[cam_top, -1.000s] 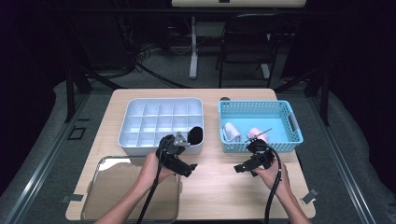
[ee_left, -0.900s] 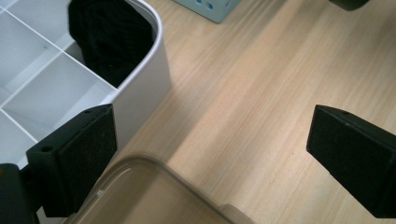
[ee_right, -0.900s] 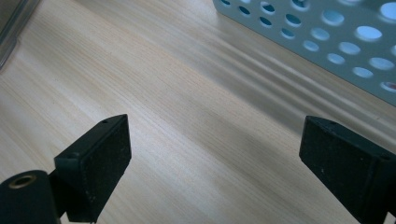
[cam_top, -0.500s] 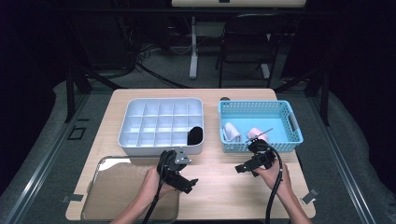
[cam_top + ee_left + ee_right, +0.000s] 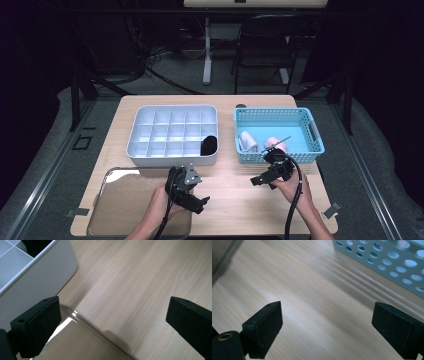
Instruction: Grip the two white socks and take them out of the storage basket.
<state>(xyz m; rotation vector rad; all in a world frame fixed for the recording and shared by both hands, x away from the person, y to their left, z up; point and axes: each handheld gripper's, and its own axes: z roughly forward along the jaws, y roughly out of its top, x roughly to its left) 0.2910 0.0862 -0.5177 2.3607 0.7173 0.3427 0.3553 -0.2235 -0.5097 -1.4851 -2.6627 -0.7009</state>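
My left gripper (image 5: 200,204) (image 5: 112,322) hovers open with nothing between its jaws, over the near middle of the wooden table (image 5: 235,210), at the right edge of a clear shallow tray (image 5: 125,205) (image 5: 82,345). My right gripper (image 5: 256,181) (image 5: 327,330) is open too, also holding nothing, low over bare wood just in front of the blue basket (image 5: 305,157) (image 5: 387,262). A white compartment box (image 5: 172,132) (image 5: 37,277) holds a black item (image 5: 209,145) (image 5: 35,246) in its near right cell. In the basket lie a white roll (image 5: 247,141) and a pink roll (image 5: 275,145).
The clear tray takes up the table's near left corner. The box and the basket stand side by side across the middle, with a narrow gap between them. A small dark round thing (image 5: 241,106) sits at the table's far edge. Chairs and cables lie beyond.
My left gripper has drawn back from the white box's front wall toward the person and sunk a little. The black item stays in its cell. The right gripper has not moved.
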